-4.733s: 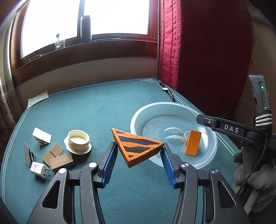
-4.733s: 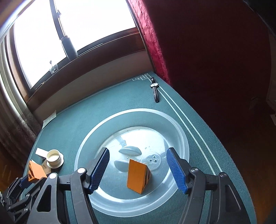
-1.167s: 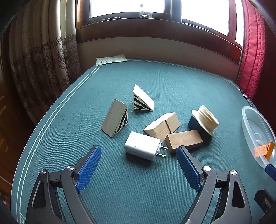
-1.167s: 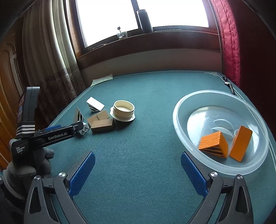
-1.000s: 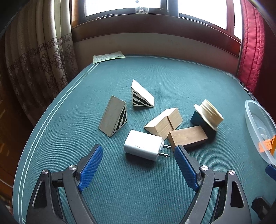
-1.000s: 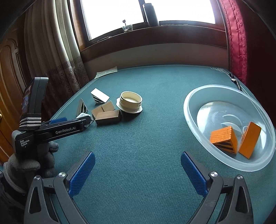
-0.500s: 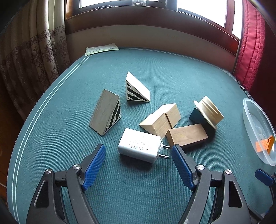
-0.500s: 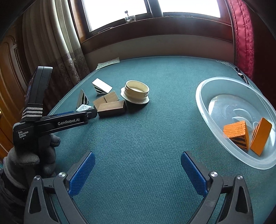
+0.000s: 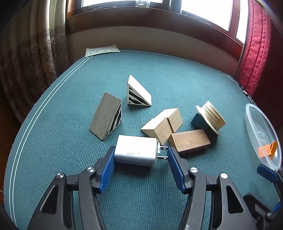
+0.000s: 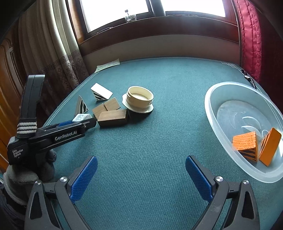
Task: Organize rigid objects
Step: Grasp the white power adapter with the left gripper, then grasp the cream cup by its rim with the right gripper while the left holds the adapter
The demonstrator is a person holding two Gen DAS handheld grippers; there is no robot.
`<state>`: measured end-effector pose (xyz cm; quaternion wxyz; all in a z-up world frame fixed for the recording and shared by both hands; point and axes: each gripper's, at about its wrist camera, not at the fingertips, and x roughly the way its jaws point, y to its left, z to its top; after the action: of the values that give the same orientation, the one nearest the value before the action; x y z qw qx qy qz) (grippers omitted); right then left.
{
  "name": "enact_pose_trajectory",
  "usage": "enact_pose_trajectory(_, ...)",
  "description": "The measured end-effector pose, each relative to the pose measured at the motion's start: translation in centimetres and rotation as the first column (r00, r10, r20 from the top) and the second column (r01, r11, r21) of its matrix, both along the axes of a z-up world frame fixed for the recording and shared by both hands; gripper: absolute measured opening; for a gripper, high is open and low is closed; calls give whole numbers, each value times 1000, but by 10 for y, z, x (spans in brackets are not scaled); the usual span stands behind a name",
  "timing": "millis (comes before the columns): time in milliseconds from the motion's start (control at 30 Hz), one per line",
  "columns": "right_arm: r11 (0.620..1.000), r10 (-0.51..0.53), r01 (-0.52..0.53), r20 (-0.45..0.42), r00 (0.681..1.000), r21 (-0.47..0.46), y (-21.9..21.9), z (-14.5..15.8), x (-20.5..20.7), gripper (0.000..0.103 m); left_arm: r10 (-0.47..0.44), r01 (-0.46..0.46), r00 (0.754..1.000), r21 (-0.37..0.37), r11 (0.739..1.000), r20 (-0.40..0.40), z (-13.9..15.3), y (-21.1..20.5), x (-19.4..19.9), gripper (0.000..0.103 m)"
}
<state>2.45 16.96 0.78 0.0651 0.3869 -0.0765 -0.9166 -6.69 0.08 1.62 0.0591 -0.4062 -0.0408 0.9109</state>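
Where curtains [image 10: 58, 58] hang, teal table [image 10: 141, 150], window [image 10: 123, 8] behind

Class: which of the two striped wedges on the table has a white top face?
The farther wedge, nearer the window; the other wedge is grey-topped.

— What does the room look like?
— A table [image 10: 159, 134] covered in teal cloth with pale border lines stands under a dark wood-framed window [image 10: 134, 10], bright with daylight. A small glass [image 10: 130, 16] sits on the sill.
— And the sides?
— Beige patterned curtains [image 9: 40, 49] hang on the left, a red quilted curtain [image 9: 256, 46] on the right. A dark wooden panel [image 10: 7, 74] shows at far left, a cream wall [image 10: 159, 47] below the sill.
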Motion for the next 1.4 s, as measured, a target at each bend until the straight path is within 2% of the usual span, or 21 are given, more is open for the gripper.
enact_pose_trajectory(333, 993, -80, 80, -4, 997, -88, 15, 17, -46, 101, 20, -19, 999, 50, 999, -27, 3, -9, 9, 60)
enact_pose_trajectory(567, 987, -62, 63, 15, 998, -145, 9, 13, -84, 99, 35, -33, 999, 70, 997, -29, 4, -12, 11, 59)
enact_pose_trajectory(767, 987, -44, 49, 33, 998, -153, 3, 3, -108, 91, 35, -33, 999, 73, 997, -25, 2, -13, 12, 59)
enact_pose_trajectory(1067, 980, -19, 33, 73, 997, -196, 3, -8, -119, 61, 31, -29, 999, 75, 997, -20, 0, -10, 13, 60)
enact_pose_trajectory(1233, 984, -11, 21, 54, 998, -179, -2, -3, -114, 55, 32, -30, 999, 75, 997, -21, 1, -10, 12, 60)
enact_pose_trajectory(1400, 985, -15, 20, 32, 999, -170, -4, 1, -105, 55, 32, -31, 999, 75, 997, -22, 1, -10, 12, 60)
